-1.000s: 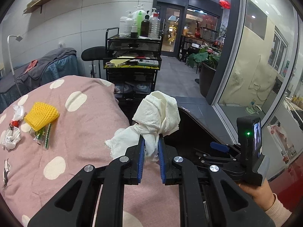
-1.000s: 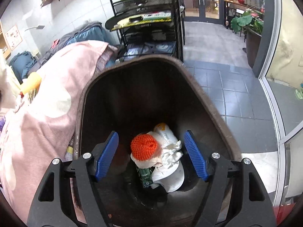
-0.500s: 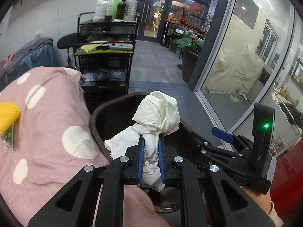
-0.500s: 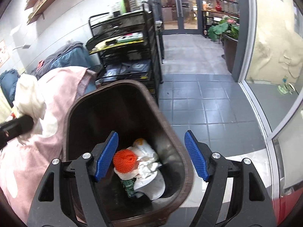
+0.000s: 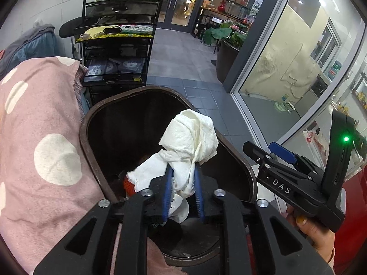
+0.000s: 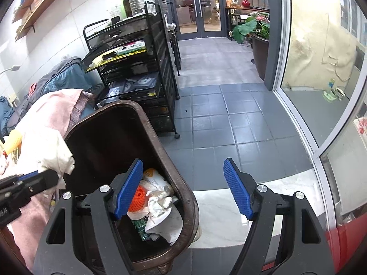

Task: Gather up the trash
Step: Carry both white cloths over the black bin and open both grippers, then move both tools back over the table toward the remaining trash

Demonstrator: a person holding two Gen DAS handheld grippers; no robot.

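My left gripper [image 5: 182, 184] is shut on a crumpled white paper towel [image 5: 188, 139] and holds it over the open mouth of the dark brown trash bin [image 5: 91, 114]. In the right wrist view the towel [image 6: 49, 150] shows at the left, above the bin's rim [image 6: 158, 144]. The bin holds an orange net ball [image 6: 137, 198], crumpled paper [image 6: 160, 202] and a green wrapper [image 6: 140, 225]. My right gripper [image 6: 185, 189] is open and empty, over the bin's right rim and the floor. It also shows in the left wrist view [image 5: 270, 160].
A pink cloth with white dots [image 5: 39, 123] covers the surface left of the bin. A yellow foam net [image 6: 12, 141] lies on it. A black wire cart [image 6: 135, 68] stands behind the bin. Grey tiled floor [image 6: 229, 114] and a glass wall [image 6: 321, 57] lie to the right.
My left gripper has carried the towel from over the pink cloth to over the bin's mouth. My right gripper has drawn back and to the right, away from the bin's inside.
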